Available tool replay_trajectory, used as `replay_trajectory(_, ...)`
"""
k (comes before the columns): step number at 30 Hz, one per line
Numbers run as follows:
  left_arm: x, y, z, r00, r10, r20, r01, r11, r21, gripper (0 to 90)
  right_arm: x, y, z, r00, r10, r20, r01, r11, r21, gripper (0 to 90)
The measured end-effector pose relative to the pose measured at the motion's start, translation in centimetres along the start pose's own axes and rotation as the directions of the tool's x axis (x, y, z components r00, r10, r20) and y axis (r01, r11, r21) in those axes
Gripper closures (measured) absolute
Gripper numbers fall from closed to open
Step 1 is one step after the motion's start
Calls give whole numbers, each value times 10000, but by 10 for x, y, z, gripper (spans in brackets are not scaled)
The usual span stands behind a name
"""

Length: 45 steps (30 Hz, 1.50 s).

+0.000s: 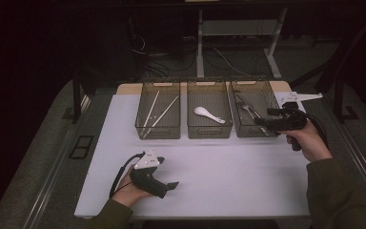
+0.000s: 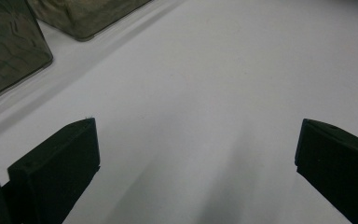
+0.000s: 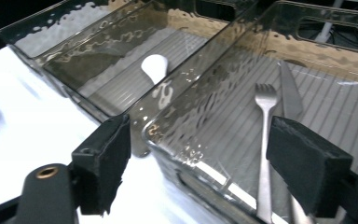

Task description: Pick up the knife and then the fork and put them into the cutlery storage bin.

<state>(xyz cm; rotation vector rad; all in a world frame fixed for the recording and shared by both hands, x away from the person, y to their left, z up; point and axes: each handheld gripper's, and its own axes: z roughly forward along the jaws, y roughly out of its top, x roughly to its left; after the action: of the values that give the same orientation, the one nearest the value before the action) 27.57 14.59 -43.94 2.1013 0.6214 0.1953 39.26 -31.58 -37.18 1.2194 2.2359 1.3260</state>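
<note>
Along the far edge of the white worktop (image 1: 219,167) stand three clear bins, apparently sorted by kind: chopsticks (image 1: 158,114) left, a white spoon (image 1: 208,114) centre, a fork (image 3: 265,154) and what looks like a knife (image 3: 290,91) right. The right tool (image 3: 205,158), jaws apart, hovers at the right bin (image 3: 186,140), aimed toward the fork. The left tool (image 2: 196,163), jaws apart and empty, rests low over bare worktop.

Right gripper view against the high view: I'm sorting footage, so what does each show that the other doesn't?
The right gripper view alone resolves the fork tines and the knife beside it. The high view alone shows the chopsticks in the left bin, and the left hand-held gripper. Both show the white spoon in the middle bin and the right hand-held gripper, open.
</note>
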Motion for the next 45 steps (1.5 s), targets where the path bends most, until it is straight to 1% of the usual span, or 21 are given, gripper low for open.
replay_trajectory(3, 0, 0, 0, 10000, -16, -3, 16, 10000, 0, 0, 5, -5, -1, 10000, -66, -26, 66, 10000, 15, 203)
replay_trajectory(7, 0, 0, 0, 10000, -43, -15, 43, 10000, -3, 0, 11, -13, -3, 9995, -279, -124, 279, 9996, -27, 196)
replay_trajectory(12, 0, 0, 0, 10000, -62, -15, 62, 10000, -4, 0, 18, -26, -7, 9989, -401, -242, 399, 9992, -64, 195)
replay_trajectory(15, 0, 0, 0, 10000, -72, -19, 72, 10000, -9, 0, 22, -32, -10, 9986, -385, -350, 382, 9992, -92, 195)
replay_trajectory(22, -1, 0, 0, 10000, -69, -17, 69, 10000, -16, 0, 34, -44, -17, 9976, -581, -372, 572, 9981, -244, 194)
replay_trajectory(25, -1, 0, 0, 10000, -81, -13, 81, 10000, -47, 0, 39, -49, -18, 9968, -673, -436, 663, 9975, -228, 192)
replay_trajectory(32, -2, 0, -1, 10000, -84, -26, 84, 9999, -79, 0, 51, -59, -19, 9943, -830, -667, 812, 9962, -300, 192)
replay_trajectory(40, -2, 0, -2, 10000, -42, -31, 42, 10000, -79, 0, 64, -76, -22, 9906, -957, -977, 921, 9949, -415, 191)
replay_trajectory(45, -2, 1, -2, 10000, -26, -32, 26, 10000, -87, 0, 70, -86, -22, 9886, -975, -1150, 942, 9950, -333, 191)
